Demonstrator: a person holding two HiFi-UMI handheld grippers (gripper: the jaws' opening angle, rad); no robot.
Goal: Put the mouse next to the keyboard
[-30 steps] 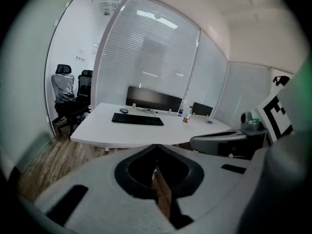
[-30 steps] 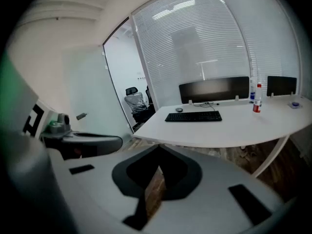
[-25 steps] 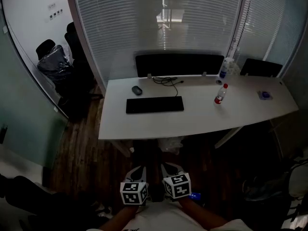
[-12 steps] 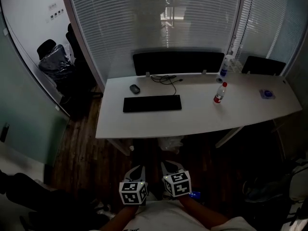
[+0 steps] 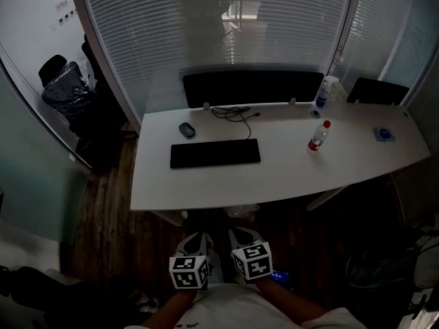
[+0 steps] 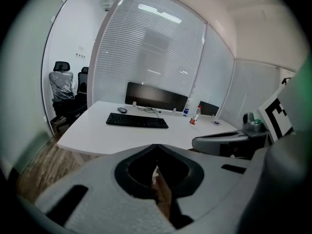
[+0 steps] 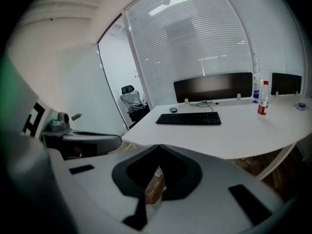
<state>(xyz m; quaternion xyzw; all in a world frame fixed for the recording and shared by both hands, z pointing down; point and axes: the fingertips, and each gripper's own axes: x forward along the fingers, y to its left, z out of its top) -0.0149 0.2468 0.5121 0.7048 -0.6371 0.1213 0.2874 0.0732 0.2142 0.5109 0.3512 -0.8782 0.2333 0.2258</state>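
Observation:
A dark mouse [image 5: 186,129] lies on the white desk [image 5: 274,177], just beyond the left end of a black keyboard [image 5: 215,153]. The left gripper view shows the mouse [image 6: 122,110] and keyboard [image 6: 137,121] far ahead; so does the right gripper view, mouse [image 7: 173,109] and keyboard [image 7: 189,118]. My left gripper [image 5: 194,242] and right gripper [image 5: 241,238] are held side by side low in front of the body, well short of the desk. Both are shut with nothing between the jaws.
A black screen panel [image 5: 252,88] stands along the desk's back edge with a cable [image 5: 233,112] in front. A red-capped bottle [image 5: 316,136], a white bottle [image 5: 326,91] and a small blue object [image 5: 383,134] sit to the right. Chairs [image 5: 65,88] stand at far left.
The head view has shifted, so the desk sits slightly lower and more to the left in the picture. Both grippers stay in the same place, still shut.

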